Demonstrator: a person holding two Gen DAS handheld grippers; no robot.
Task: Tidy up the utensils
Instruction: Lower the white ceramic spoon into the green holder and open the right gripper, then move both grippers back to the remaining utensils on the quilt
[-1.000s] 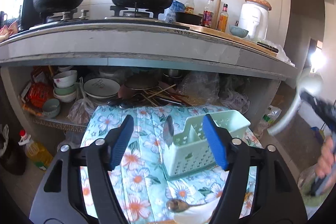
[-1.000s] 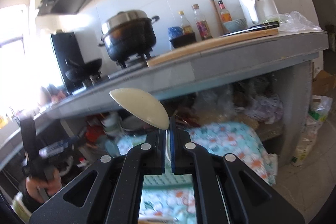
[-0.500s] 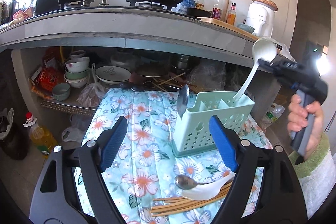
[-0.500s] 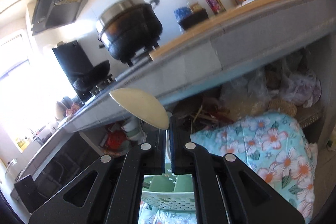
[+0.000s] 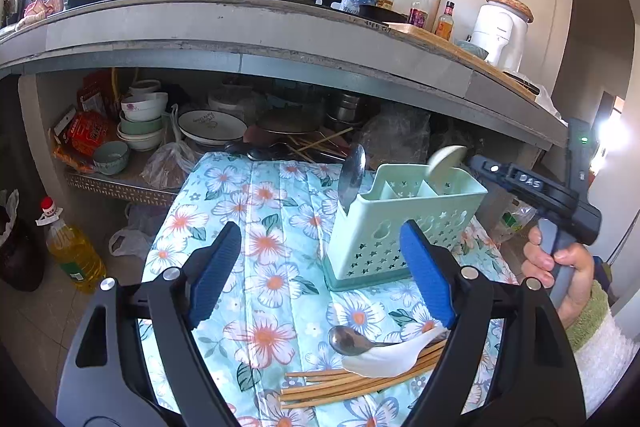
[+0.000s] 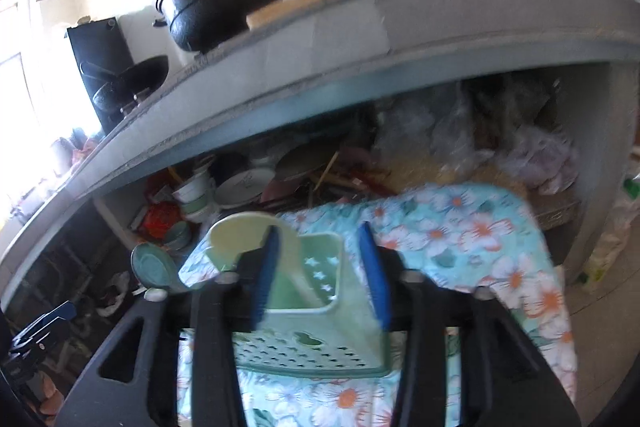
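**Fingers apart over the utensil caddy**

The left gripper [image 5: 320, 267] has its fingers spread wide with nothing between them, hovering over the floral cloth [image 5: 256, 203]. Right of it stands the green caddy [image 5: 400, 227], a metal spoon [image 5: 352, 173] upright in its left compartment. Loose chopsticks [image 5: 360, 379], a white spoon [image 5: 392, 357] and another metal spoon [image 5: 348, 341] lie nearer. The right gripper [image 6: 320, 271] is opening, its pads clear of the cream spoon [image 6: 244, 233] standing in the caddy.
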